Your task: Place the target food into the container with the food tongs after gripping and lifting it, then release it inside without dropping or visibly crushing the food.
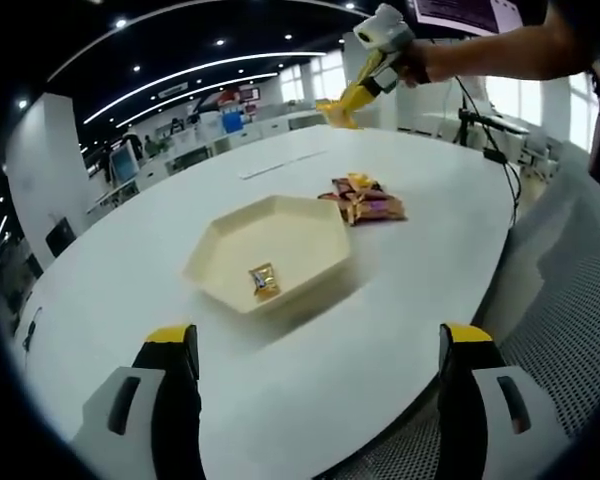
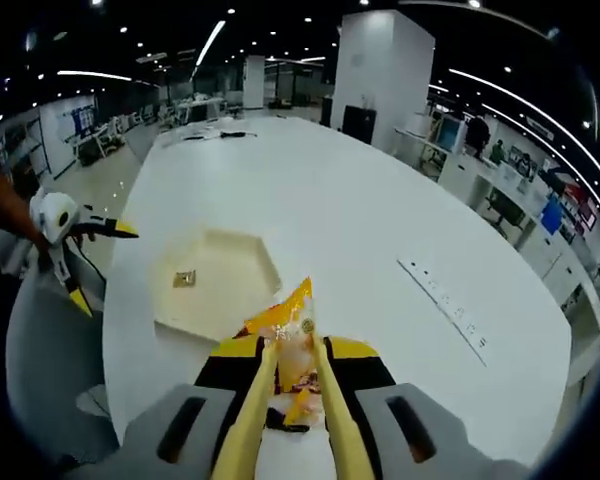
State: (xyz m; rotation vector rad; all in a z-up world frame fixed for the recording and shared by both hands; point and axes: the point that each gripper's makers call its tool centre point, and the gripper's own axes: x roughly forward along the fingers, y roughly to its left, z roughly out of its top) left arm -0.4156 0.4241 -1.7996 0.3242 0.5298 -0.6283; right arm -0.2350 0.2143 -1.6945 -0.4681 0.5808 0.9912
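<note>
The right gripper [image 2: 294, 372] squeezes the yellow food tongs [image 2: 280, 420] pinching an orange snack packet [image 2: 285, 330], raised above the table [image 2: 360, 230] beside the hexagonal tray [image 2: 220, 275]; the left gripper [image 1: 320, 350] gapes apart.

One snack [image 1: 264, 281] in tray [image 1: 320, 262]; snack pile [image 1: 364, 200] just beyond, on table [image 1: 130, 270].
</note>
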